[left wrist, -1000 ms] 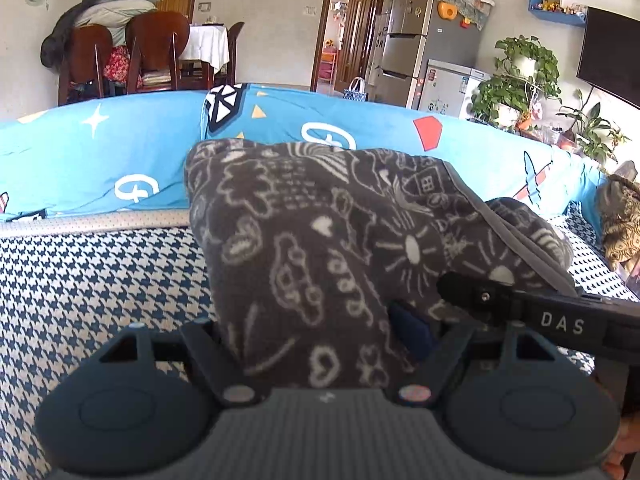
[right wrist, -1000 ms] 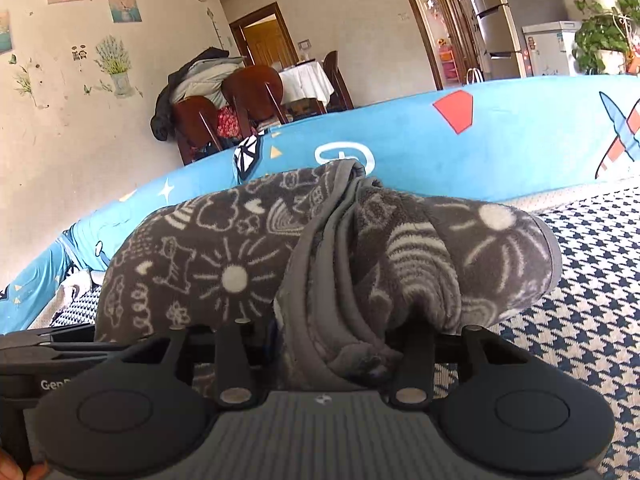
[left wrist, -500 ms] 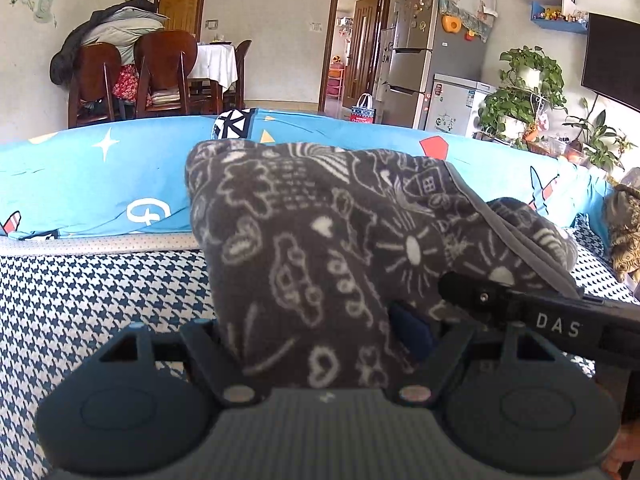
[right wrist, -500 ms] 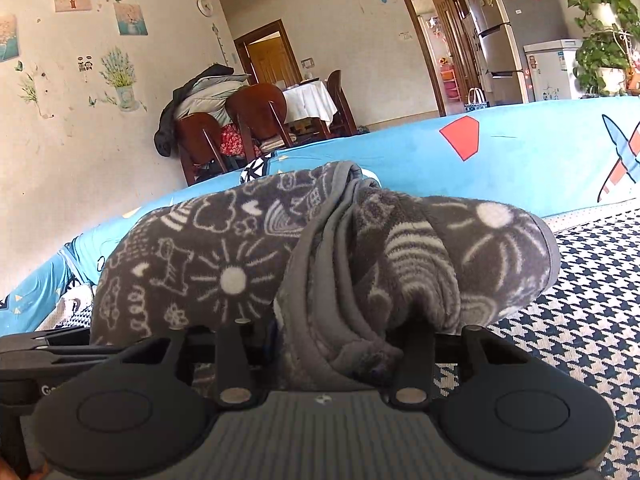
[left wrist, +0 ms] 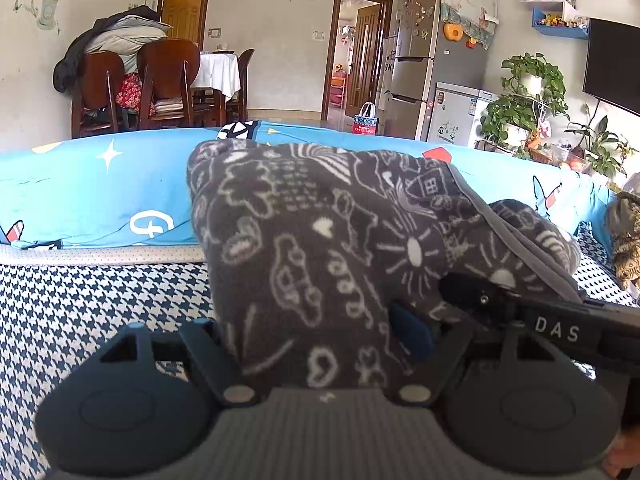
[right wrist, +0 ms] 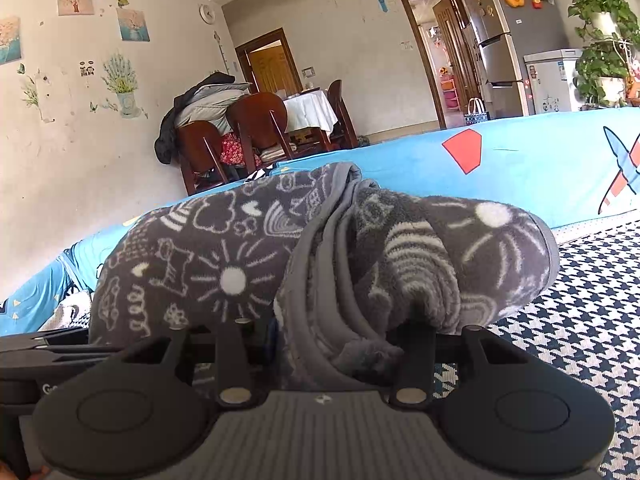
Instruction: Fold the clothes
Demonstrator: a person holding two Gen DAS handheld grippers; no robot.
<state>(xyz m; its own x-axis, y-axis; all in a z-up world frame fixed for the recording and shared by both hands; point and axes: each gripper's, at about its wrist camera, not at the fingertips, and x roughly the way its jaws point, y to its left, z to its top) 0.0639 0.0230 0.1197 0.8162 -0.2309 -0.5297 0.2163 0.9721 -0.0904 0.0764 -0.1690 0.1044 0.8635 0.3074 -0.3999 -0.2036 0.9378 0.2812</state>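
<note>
Because the grey fleece garment (left wrist: 320,248) is thick, soft and light, it will sag and bulge unless gripped through every layer at its folded edges; it sits bunched above the checked cover (left wrist: 80,312), clamped by both the left gripper (left wrist: 320,344) and right gripper (right wrist: 324,344). "DAS" is printed on the right gripper's side.

The grey doodle-print garment (left wrist: 320,248) looks like fuzzy matt fleece, the houndstooth cover (left wrist: 92,300) is flat woven cloth, grippers look matt plastic.
</note>
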